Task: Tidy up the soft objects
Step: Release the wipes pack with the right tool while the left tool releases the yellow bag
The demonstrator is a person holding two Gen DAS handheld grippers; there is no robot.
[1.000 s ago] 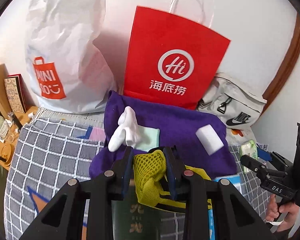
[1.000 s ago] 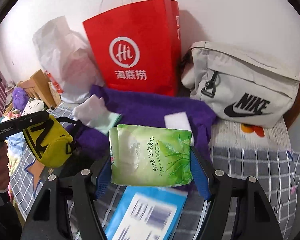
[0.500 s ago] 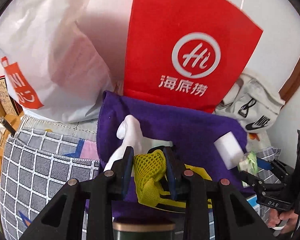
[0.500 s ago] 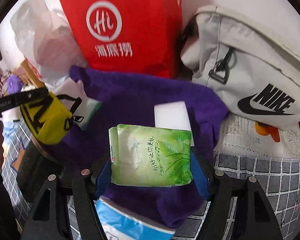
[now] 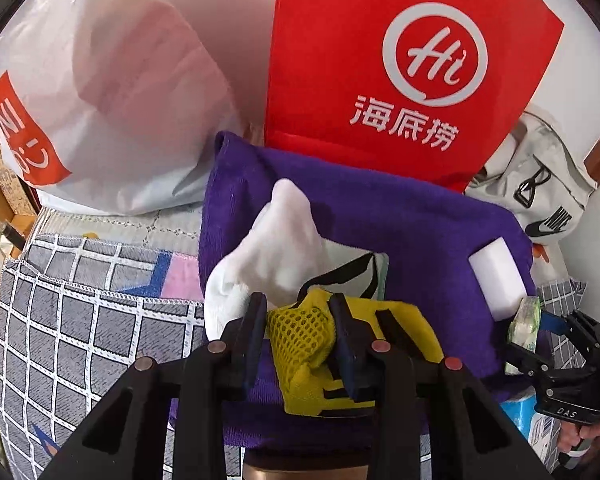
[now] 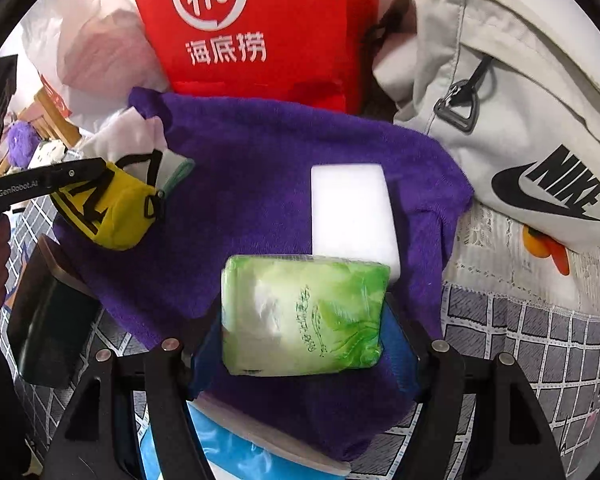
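While both loads hang over the purple towel [image 6: 260, 184], slips are the main risk. Left gripper [image 5: 300, 332] is closed narrow on the yellow mesh pouch [image 5: 304, 340], pinching only its mesh corner, so the rest sags below and to the right and could pull free. Right gripper [image 6: 304, 320] is spread wide, clamped on the green tissue pack [image 6: 304, 316] by its edges; the soft pack may buckle and pop out. Just ahead of the pack lies the white sponge [image 6: 352, 216], easy to knock. Ahead of the left gripper the white sock [image 5: 276, 248] could snag. Farther off stand the red paper bag [image 5: 400, 72] and Nike bag [image 6: 520, 120].
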